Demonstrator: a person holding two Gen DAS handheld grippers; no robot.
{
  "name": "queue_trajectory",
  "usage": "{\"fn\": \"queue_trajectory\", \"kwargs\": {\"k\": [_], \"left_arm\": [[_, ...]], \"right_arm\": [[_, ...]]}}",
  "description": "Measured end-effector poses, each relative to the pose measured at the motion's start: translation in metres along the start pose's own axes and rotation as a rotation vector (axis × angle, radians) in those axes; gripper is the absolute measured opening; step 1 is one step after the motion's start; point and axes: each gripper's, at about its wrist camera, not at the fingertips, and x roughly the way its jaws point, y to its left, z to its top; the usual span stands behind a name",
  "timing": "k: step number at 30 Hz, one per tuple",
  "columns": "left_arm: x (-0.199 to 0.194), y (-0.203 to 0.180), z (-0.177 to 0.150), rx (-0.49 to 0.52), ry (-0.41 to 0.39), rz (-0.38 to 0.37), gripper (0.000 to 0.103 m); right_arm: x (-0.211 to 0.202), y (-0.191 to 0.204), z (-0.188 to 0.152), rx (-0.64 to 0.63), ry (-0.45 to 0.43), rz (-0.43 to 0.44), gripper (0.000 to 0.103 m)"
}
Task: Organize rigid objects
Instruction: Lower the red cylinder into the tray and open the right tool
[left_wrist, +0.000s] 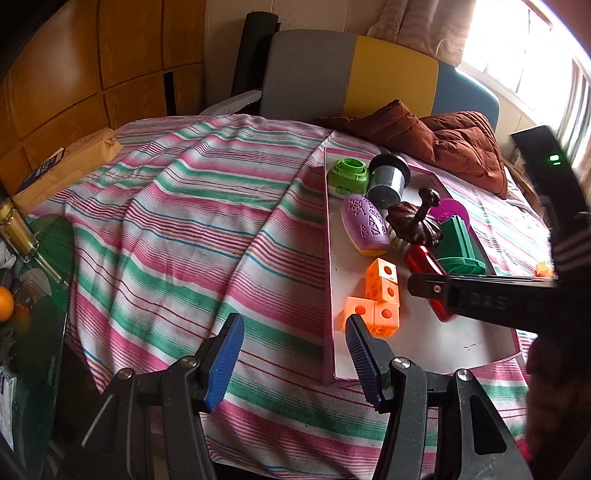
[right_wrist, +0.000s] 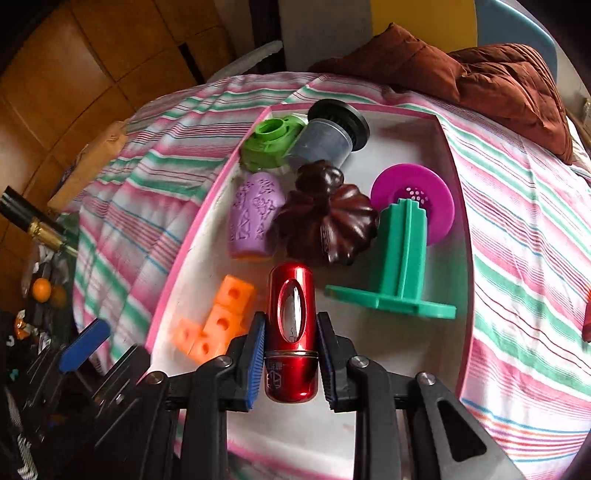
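Right gripper is clamping its ribbed blue pads on a glossy red metal cylinder over the pink-rimmed white tray. Left gripper is hovering wide open and empty beside the orange plastic cubes.

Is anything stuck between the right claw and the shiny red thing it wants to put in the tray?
No. The right claw has the red canister between its blue pads already, over the white tray.

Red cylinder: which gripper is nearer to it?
Right. The right gripper has its pads on both sides of the red cylinder over the tray. The left gripper is open, off the tray's near-left edge, holding nothing.
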Motion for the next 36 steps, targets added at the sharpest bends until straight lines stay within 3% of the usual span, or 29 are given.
{"fn": "queue_trajectory", "kwargs": {"k": [6,17,23,36], "left_arm": [[0.0,0.002,0.0,-0.002,0.003,0.006,0.058],[-0.002,0.001,-0.001,0.004,0.005,0.011,0.058],[-0.002,0.0,-0.002,0.011,0.007,0.016,0.058],[-0.007,-0.006,-0.003,0.027,0.0,0.018,0.062]], "right_arm": [[0.006,0.006,0.0,-0.04,-0.03,-0.078,0.026],[0.005,0.005,0.0,-0.022,-0.022,-0.065,0.028],[-0.001,0.002,-0.006,-0.01,-0.036,-0.041,0.038],[-0.036,0.004,-0.027,-0.077,-0.138,-0.04,0.042]]}}
